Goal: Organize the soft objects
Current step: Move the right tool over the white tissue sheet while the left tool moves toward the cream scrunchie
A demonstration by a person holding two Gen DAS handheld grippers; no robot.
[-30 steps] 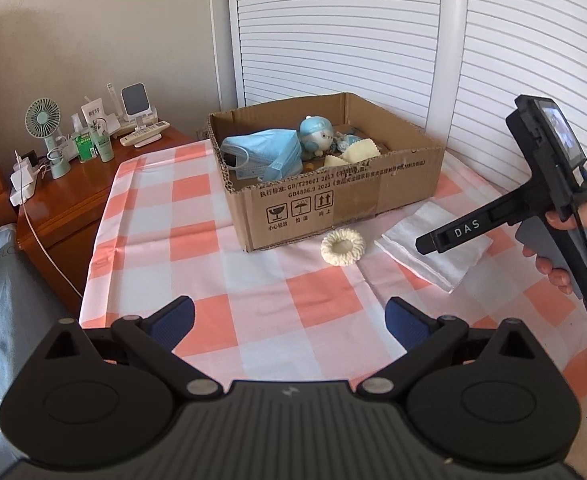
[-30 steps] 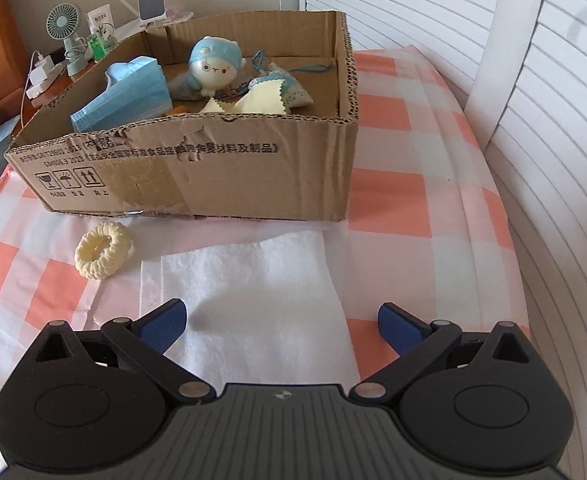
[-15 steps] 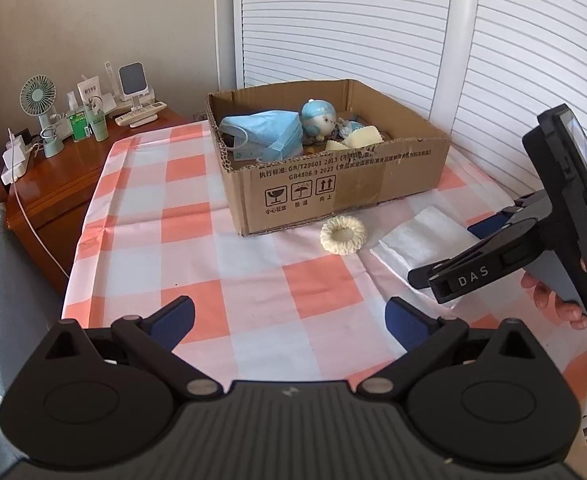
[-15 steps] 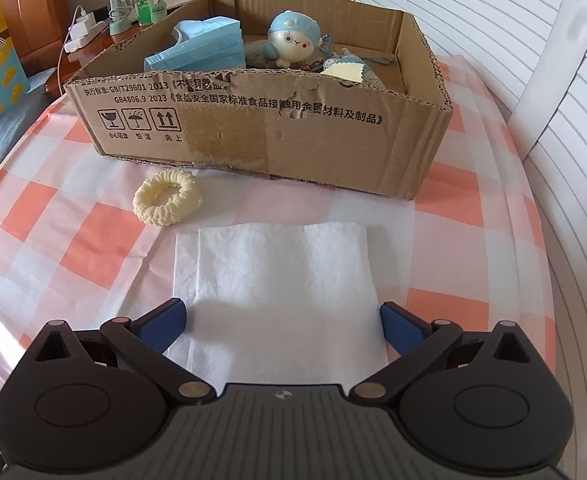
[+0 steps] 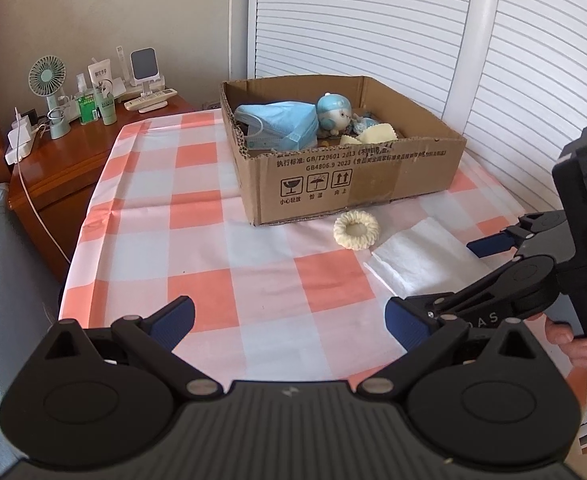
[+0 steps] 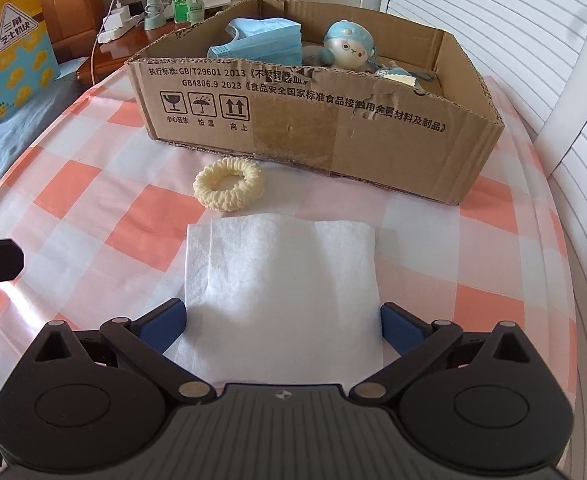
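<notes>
Two soft things lie outside the cardboard box [image 6: 373, 136] on the checked tablecloth [image 6: 105, 216]: a folded white tissue [image 6: 281, 280] and a cream knitted ring [image 6: 229, 184]. The ring sits just in front of the box's near wall, and the tissue lies just beside it, nearer to me. Inside the box I can see a stack of blue face masks [image 6: 261, 44], a small blue plush doll [image 6: 349, 46] and some pale yellow cloth pieces [image 5: 373, 136].

My right gripper [image 6: 281, 322] hangs low over the near edge of the tissue with its jaws spread wide, the blue pads flanking the sheet's two side edges and holding nothing. My left gripper [image 5: 289, 320] waits back over bare cloth, well apart from both items, its jaws released and empty too.

I judge the tissue to be almost weightless, limp and easily torn or creased. It lies flat, so pinching it across its full width would only crumple it. I would sooner take the near edge or a corner, where the folded layers give the pads something to bite, and lift gently so the layers do not slide apart. The ring looks springy and forgiving; a pinch across its rim should do.
</notes>
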